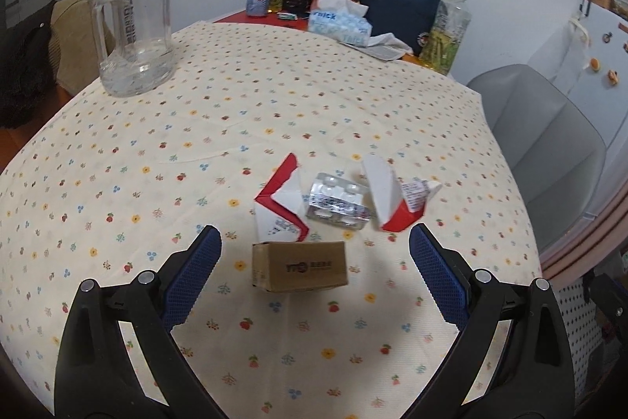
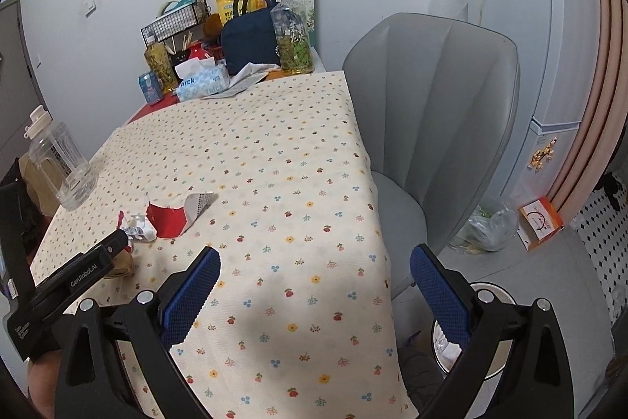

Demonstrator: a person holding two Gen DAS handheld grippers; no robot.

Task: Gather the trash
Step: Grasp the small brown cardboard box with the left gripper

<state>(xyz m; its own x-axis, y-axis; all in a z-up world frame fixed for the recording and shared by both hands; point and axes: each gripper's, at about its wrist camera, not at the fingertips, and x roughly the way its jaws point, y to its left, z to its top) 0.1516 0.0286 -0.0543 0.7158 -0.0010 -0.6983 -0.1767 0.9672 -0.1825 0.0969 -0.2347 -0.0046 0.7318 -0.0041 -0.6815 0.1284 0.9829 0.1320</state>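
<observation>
- Trash sits in a small cluster on the table (image 1: 274,97), all of it well short of the clear water jug (image 1: 131,22) at the far left corner.
- Nearest the left tongs (image 1: 315,250) is a small brown cardboard box (image 1: 300,266); just beyond the box lie a torn red-and-white carton piece (image 1: 280,207), a foil blister pack (image 1: 337,201) and a second torn carton piece (image 1: 386,201).
- Left tongs are spread wide, with the box lying between the two blue pads but touching neither; they hold nothing.
- Right tongs (image 2: 315,285) are also spread wide and empty, hanging over the table's near right edge, well apart from the box.
- From the right wrist view the box (image 2: 121,264) is mostly hidden behind the left tool, with the red carton piece (image 2: 168,218) just beyond it.
- Judged from this, the step in hand is the approach to the first piece, the box, and nothing looks collected yet.
- Next move likely calls for lowering the left tongs so both pads bracket the box's short sides, then closing gently, since light card may crush or skid.
- A round bin (image 2: 471,332) shows on the floor below the table edge, partly behind the right tongs; it seems the likely drop point, though I cannot be sure.
</observation>
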